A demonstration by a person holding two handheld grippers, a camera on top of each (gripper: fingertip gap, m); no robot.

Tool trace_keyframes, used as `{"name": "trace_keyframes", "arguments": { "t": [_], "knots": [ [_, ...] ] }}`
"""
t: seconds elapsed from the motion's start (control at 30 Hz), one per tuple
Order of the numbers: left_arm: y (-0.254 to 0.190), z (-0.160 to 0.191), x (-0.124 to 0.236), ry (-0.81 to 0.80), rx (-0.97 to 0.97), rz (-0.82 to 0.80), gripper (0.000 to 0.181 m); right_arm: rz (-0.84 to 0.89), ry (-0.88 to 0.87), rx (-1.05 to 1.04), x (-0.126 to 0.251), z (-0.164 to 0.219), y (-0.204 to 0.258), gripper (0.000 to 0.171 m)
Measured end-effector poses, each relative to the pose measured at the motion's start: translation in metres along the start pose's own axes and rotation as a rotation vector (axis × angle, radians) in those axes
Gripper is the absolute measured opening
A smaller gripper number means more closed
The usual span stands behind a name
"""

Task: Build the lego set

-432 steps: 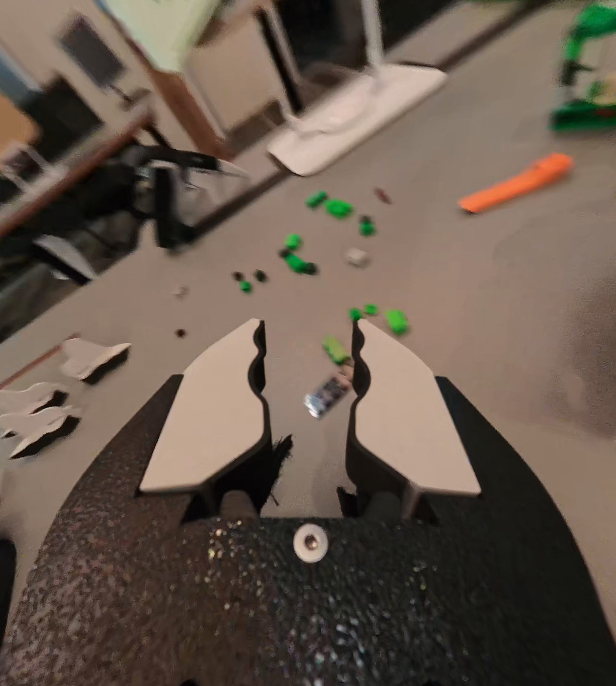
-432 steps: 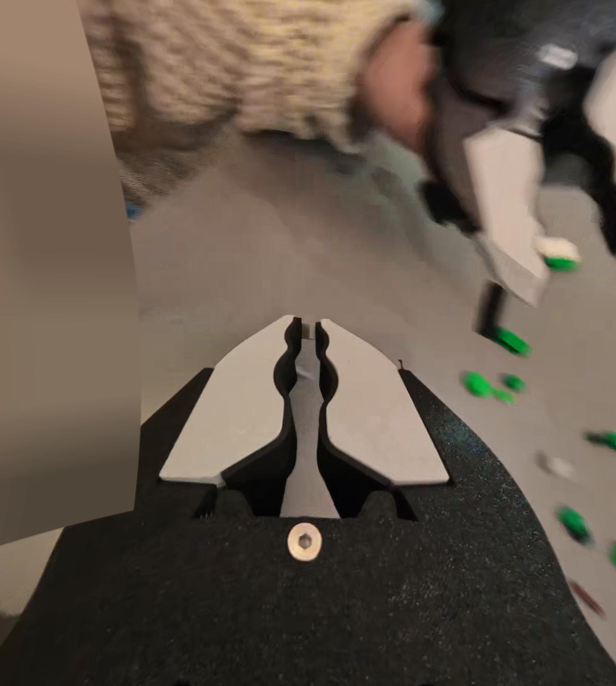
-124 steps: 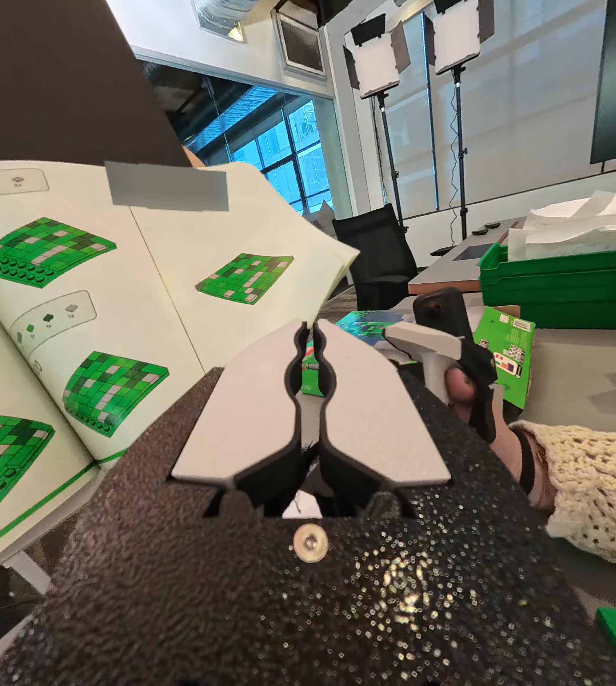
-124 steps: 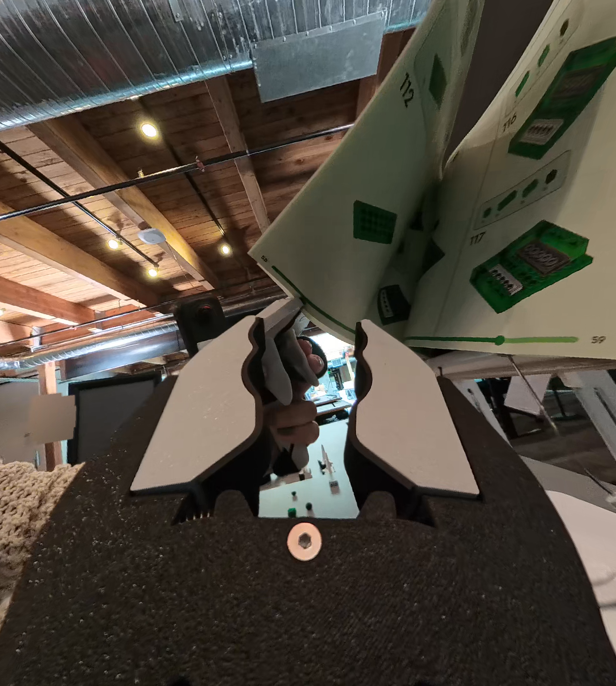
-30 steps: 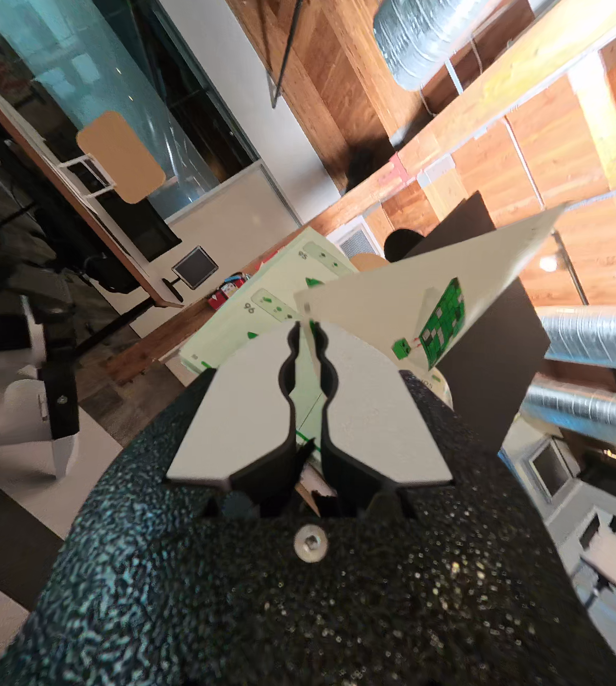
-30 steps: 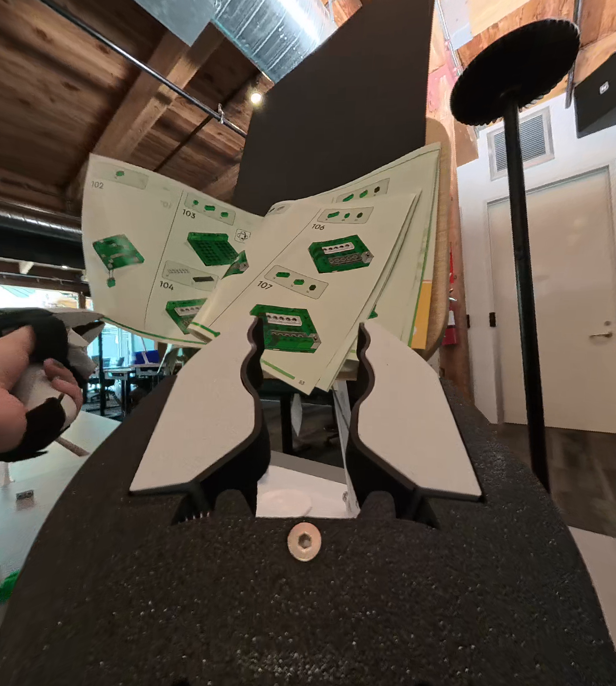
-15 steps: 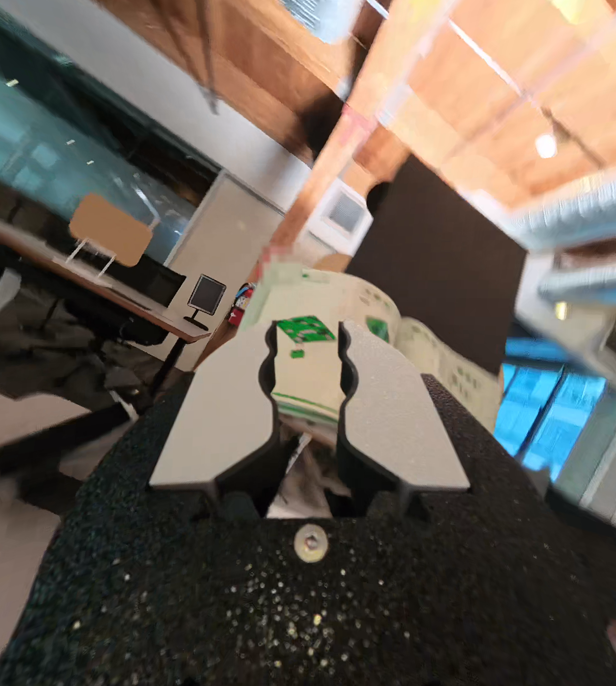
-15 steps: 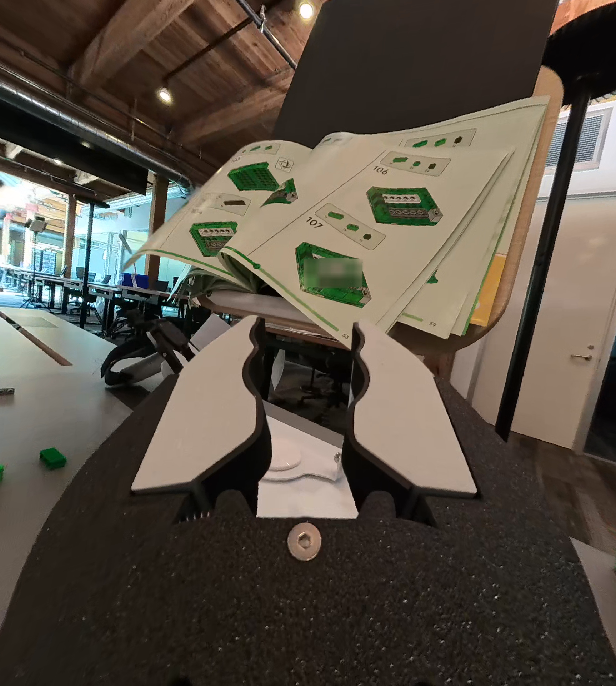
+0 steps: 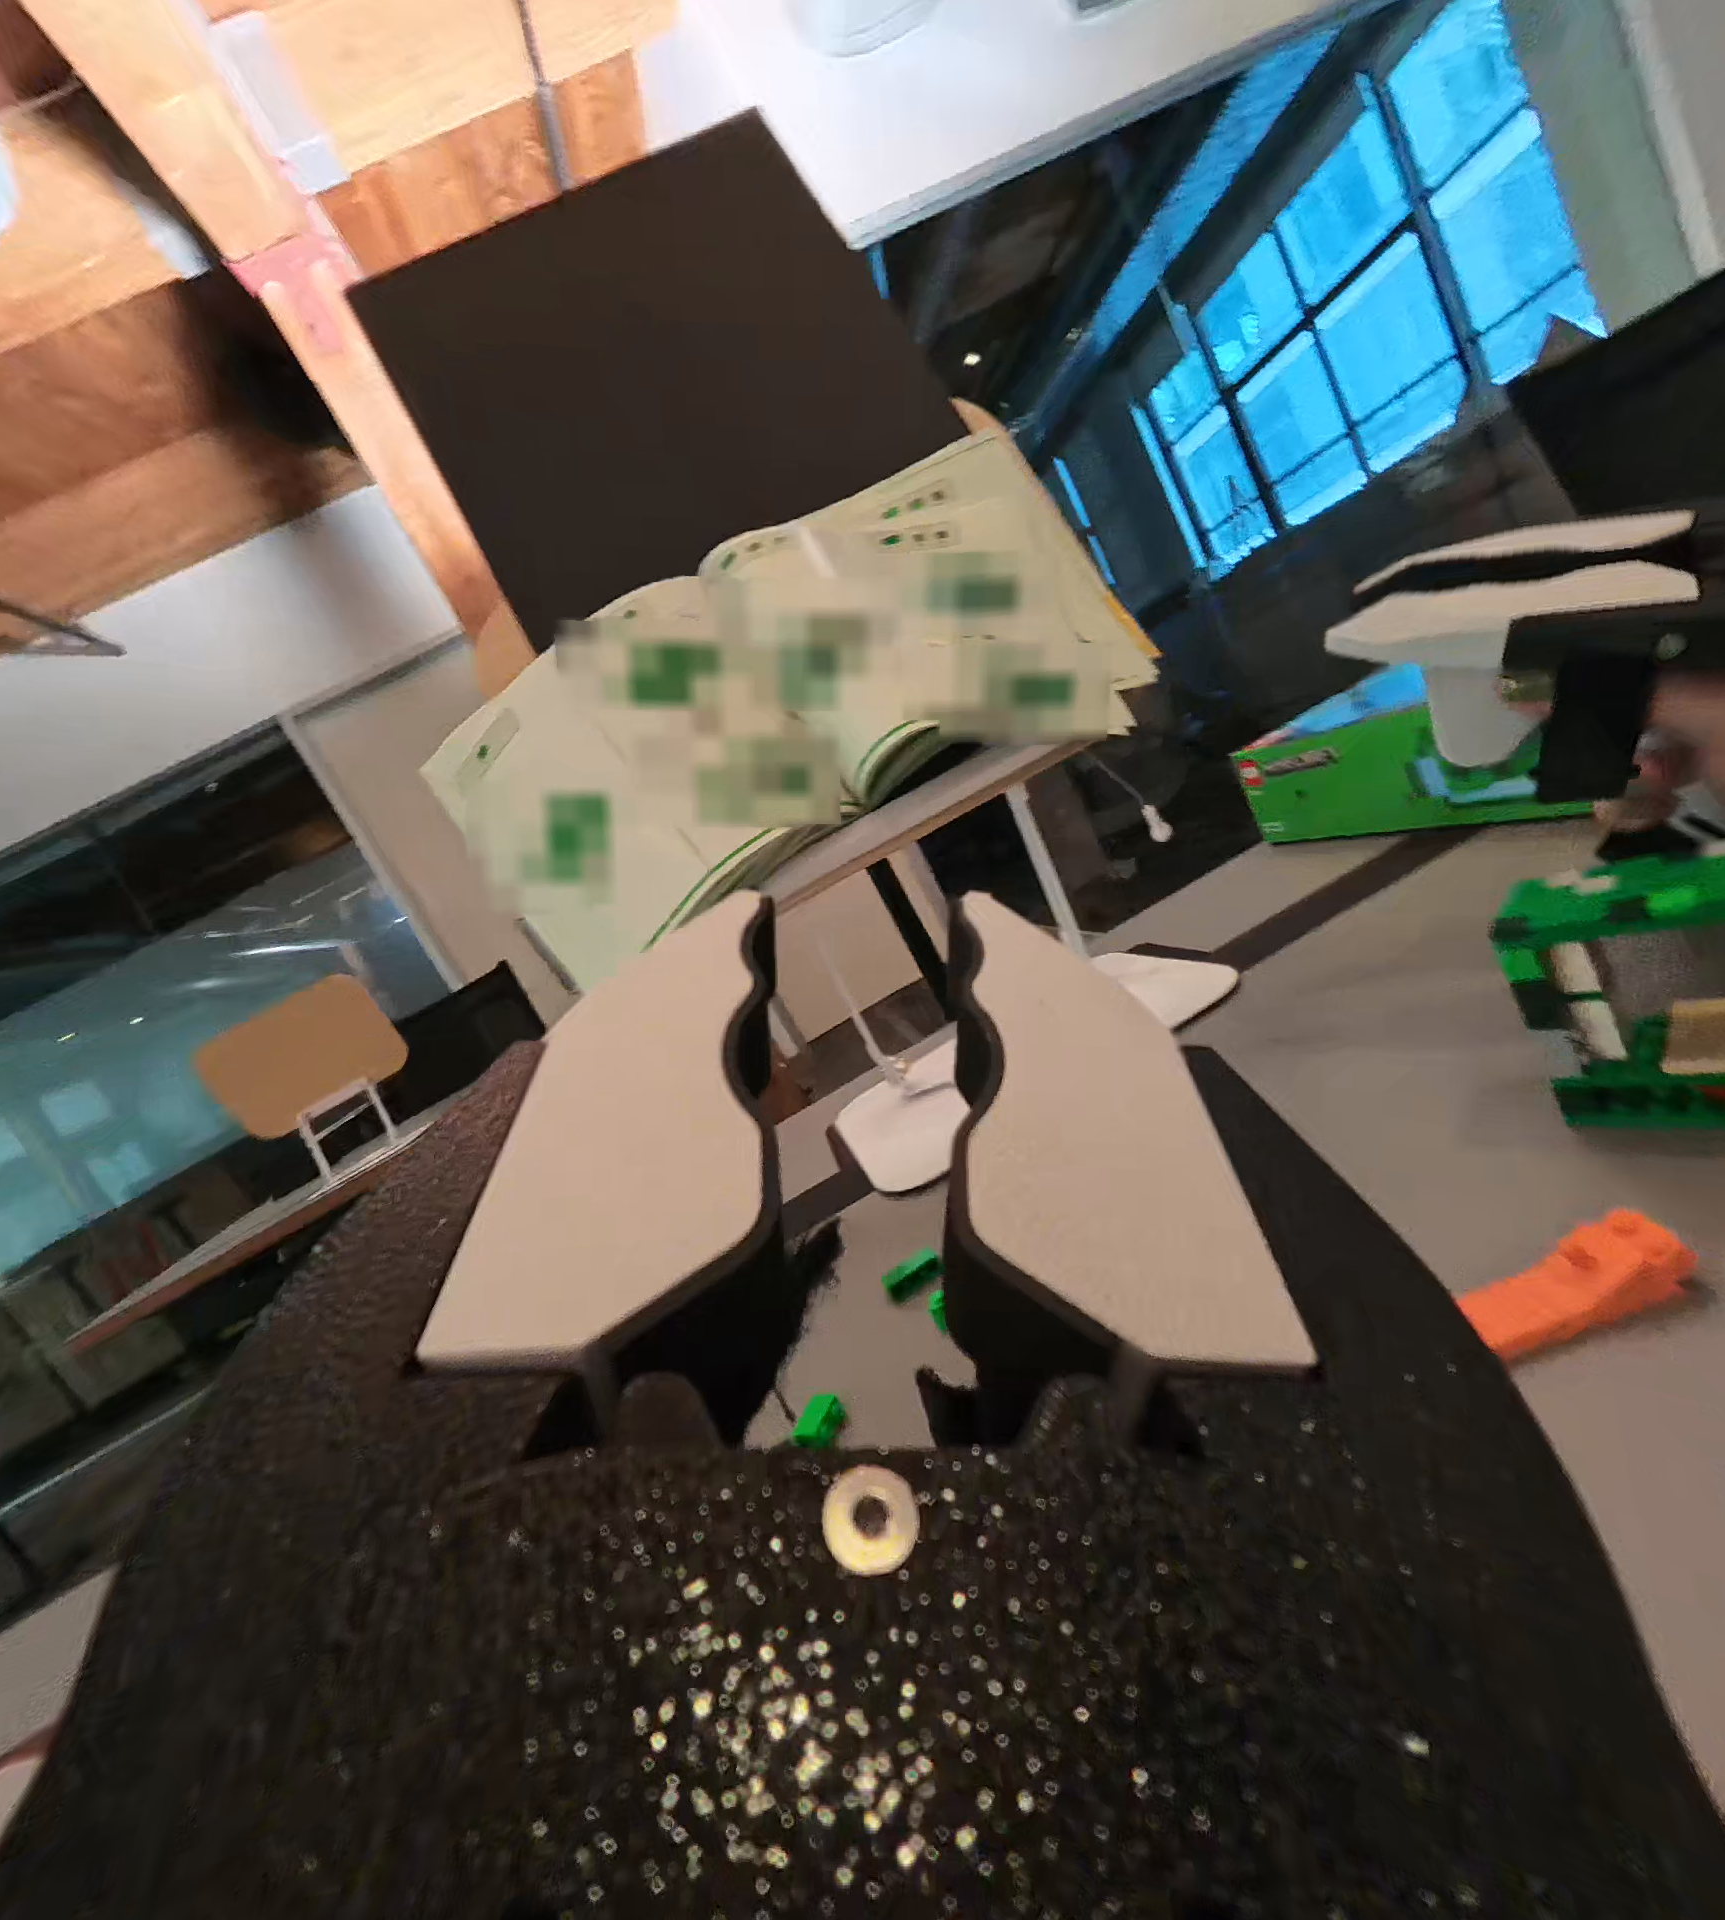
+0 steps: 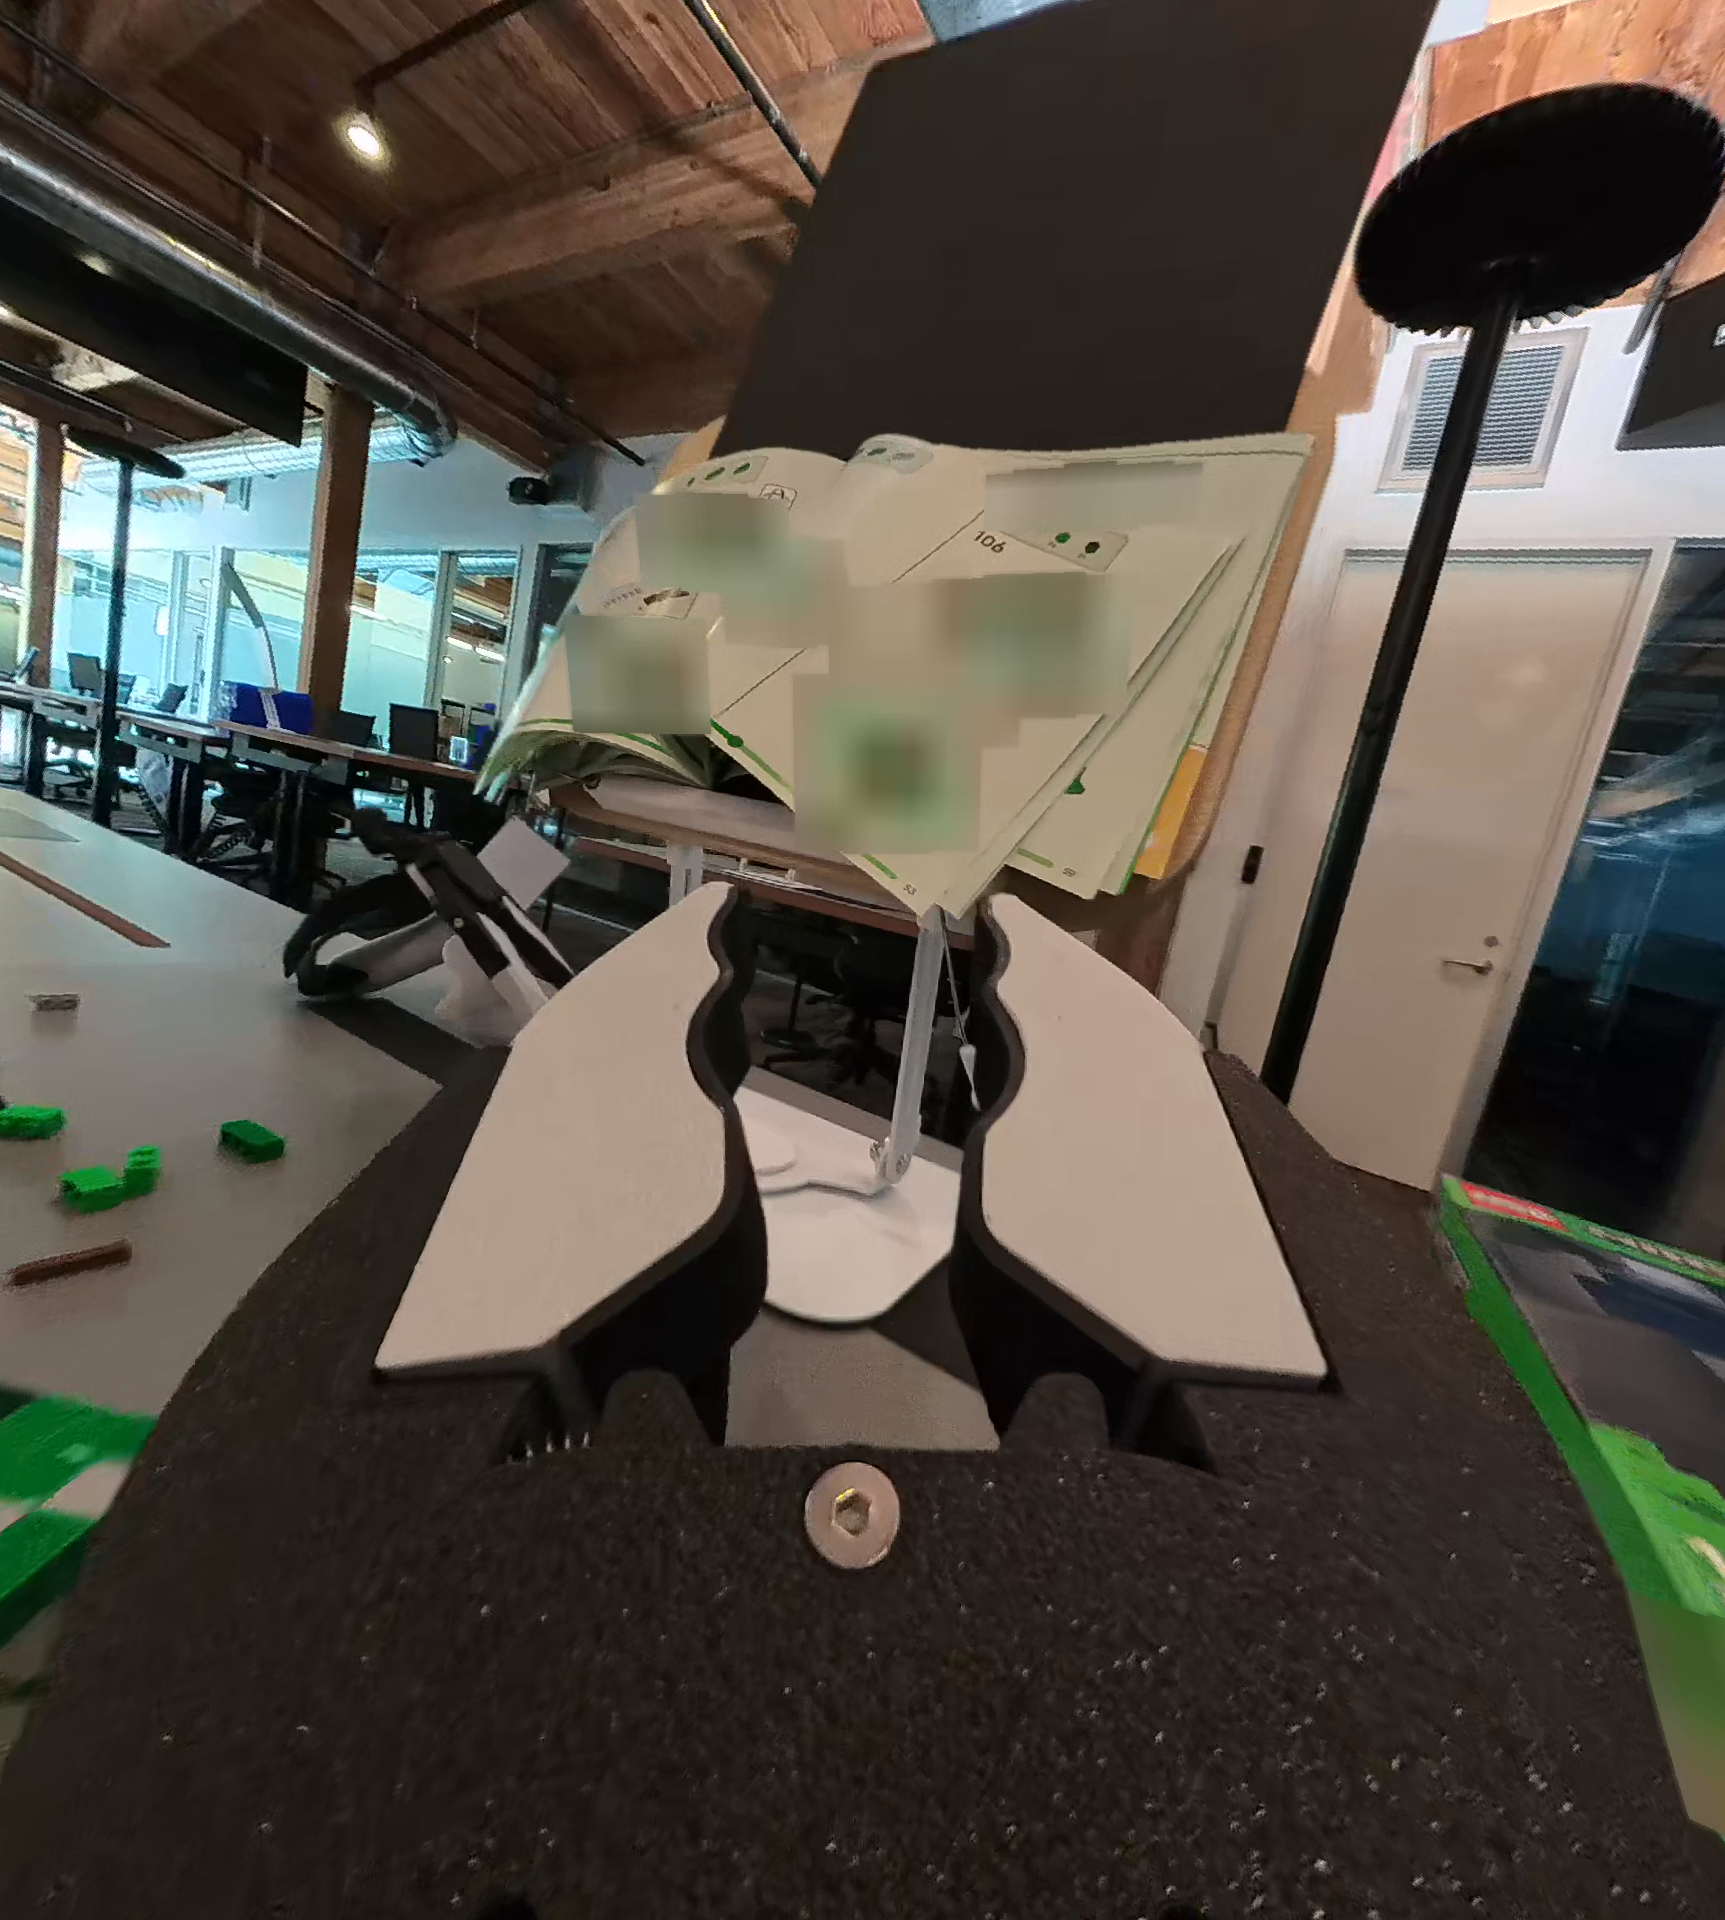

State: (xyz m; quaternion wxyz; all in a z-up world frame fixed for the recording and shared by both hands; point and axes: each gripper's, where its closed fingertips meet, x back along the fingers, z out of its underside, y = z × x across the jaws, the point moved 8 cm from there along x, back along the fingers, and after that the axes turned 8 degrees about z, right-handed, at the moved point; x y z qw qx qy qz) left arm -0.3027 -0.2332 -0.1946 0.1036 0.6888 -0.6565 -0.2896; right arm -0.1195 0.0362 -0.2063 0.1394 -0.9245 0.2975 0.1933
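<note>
Above the far edge of the worktop (image 10: 162, 1029) an open instruction booklet (image 10: 1180, 644) sits on a white stand (image 10: 837, 1236), pages fanned and curling. Both tools are raised and point at it. Left gripper (image 9: 858, 935): jaws apart, nothing between them. Right gripper (image 10: 853, 925): jaws apart too, empty; it also shows from the side at the right edge of the left wrist view. Neither touches the booklet.

Task's thing: the part-built green lego model (image 9: 1668, 997) stands on the worktop toward its right side, just under the right gripper as the left wrist view has it. Loose green bricks (image 10: 94, 1184) lie scattered toward the left side, with a brown bar (image 10: 68, 1262) among them. An orange brick separator (image 9: 1575, 1294) lies between the left gripper and the model. The set's box (image 10: 1668, 1403) lies at the right edge.

Risks, as judgement:
- Booklet pages look loose and unclamped. A page could flop over on its own, so the wrong step gets followed.
- A gripper coming in to turn or flatten a page could nudge the thin stand and tip it, booklet and all, onto the bricks.
- Right gripper hangs near the model; dropping it carelessly could knock off top bricks.
- Small pieces near the worktop edge could get swept off by a low pass.
- Left view is motion-blurred, so exact brick positions are hard to tell.
</note>
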Motion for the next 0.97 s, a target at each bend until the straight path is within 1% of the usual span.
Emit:
{"name": "trace_keyframes", "arguments": {
  "t": [0.03,0.07,0.1,0.13,0.17,0.2,0.23,0.27,0.33,0.4,0.47,0.6,0.7,0.8,0.9,0.97],
  "knots": [
    [-0.006,-0.001,-0.001,0.003,-0.008,0.067,0.03,0.003,0.004,-0.009,0.009,-0.004,0.0,0.04],
    [-0.016,-0.002,-0.002,0.008,-0.021,0.182,0.027,0.006,0.01,-0.014,0.018,-0.008,0.0,0.04],
    [-0.029,-0.005,-0.002,0.025,-0.029,0.327,0.022,0.01,0.014,-0.019,0.028,-0.012,0.0,0.039],
    [-0.042,-0.008,-0.004,0.06,-0.02,0.477,0.021,0.011,0.016,-0.031,0.038,-0.017,0.001,0.039],
    [-0.055,-0.013,-0.005,0.119,0.01,0.621,0.026,0.005,0.02,-0.046,0.047,-0.022,0.003,0.039],
    [-0.067,-0.017,-0.007,0.19,0.067,0.753,0.032,-0.005,0.024,-0.051,0.056,-0.026,0.005,0.039],
    [-0.079,-0.023,-0.008,0.25,0.143,0.869,0.052,-0.017,0.025,-0.045,0.065,-0.031,0.009,0.039],
    [-0.091,-0.028,-0.008,0.301,0.211,0.969,0.065,-0.032,0.03,-0.033,0.073,-0.035,0.013,0.039],
    [-0.112,-0.031,-0.006,0.42,0.259,1.109,0.082,-0.074,0.035,0.005,0.087,-0.042,0.024,0.038],
    [-0.132,-0.024,-0.002,0.528,0.191,1.159,0.089,-0.102,0.042,0.042,0.096,-0.047,0.032,0.037],
    [-0.144,-0.016,0.0,0.618,0.131,1.182,0.089,-0.124,0.045,0.051,0.103,-0.05,0.038,0.037],
    [-0.148,-0.004,0.0,0.739,0.198,1.185,0.087,-0.209,0.05,0.037,0.118,-0.057,0.051,0.039],
    [-0.149,-0.002,0.001,0.764,0.261,1.208,0.083,-0.342,0.08,0.001,0.131,-0.061,0.064,0.04],
    [-0.149,-0.001,0.002,0.759,0.287,1.232,0.077,-0.414,0.083,-0.009,0.14,-0.065,0.071,0.04],
    [-0.148,0.001,0.002,0.735,0.294,1.236,0.07,-0.468,0.082,-0.041,0.14,-0.064,0.075,0.039],
    [-0.148,0.002,0.002,0.721,0.301,1.235,0.07,-0.513,0.092,-0.071,0.138,-0.061,0.078,0.04]
  ]
}}
